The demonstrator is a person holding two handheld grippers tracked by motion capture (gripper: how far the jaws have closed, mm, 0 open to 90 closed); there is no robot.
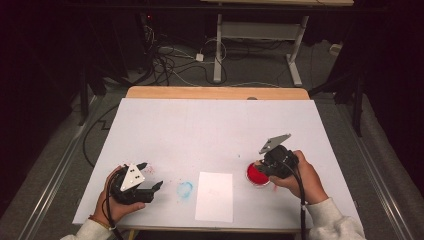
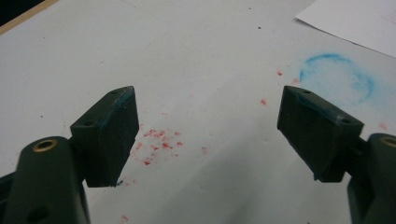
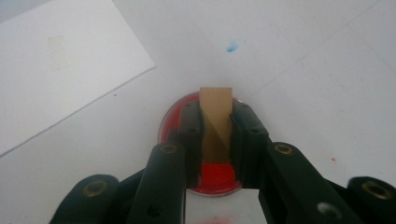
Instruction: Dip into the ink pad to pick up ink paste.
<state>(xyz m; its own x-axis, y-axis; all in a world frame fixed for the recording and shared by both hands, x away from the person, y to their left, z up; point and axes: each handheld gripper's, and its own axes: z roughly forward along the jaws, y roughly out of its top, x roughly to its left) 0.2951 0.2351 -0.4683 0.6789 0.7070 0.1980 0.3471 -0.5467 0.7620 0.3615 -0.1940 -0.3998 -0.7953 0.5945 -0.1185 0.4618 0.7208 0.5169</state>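
While my right tool (image 3: 217,140) clamps the wooden stamp (image 3: 215,116) over the red ink pad (image 1: 257,174), inking seems underway; next, the paper (image 1: 214,196) at nine o'clock. My left tool (image 1: 148,176) gapes empty.

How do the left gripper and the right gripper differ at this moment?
The left gripper has its jaws spread wide with nothing between them; the right gripper is shut on a tan wooden block. The left gripper sits above red specks near a blue ring stain; the right gripper sits above a red ink pad. Both have black jaws and are held by a hand.
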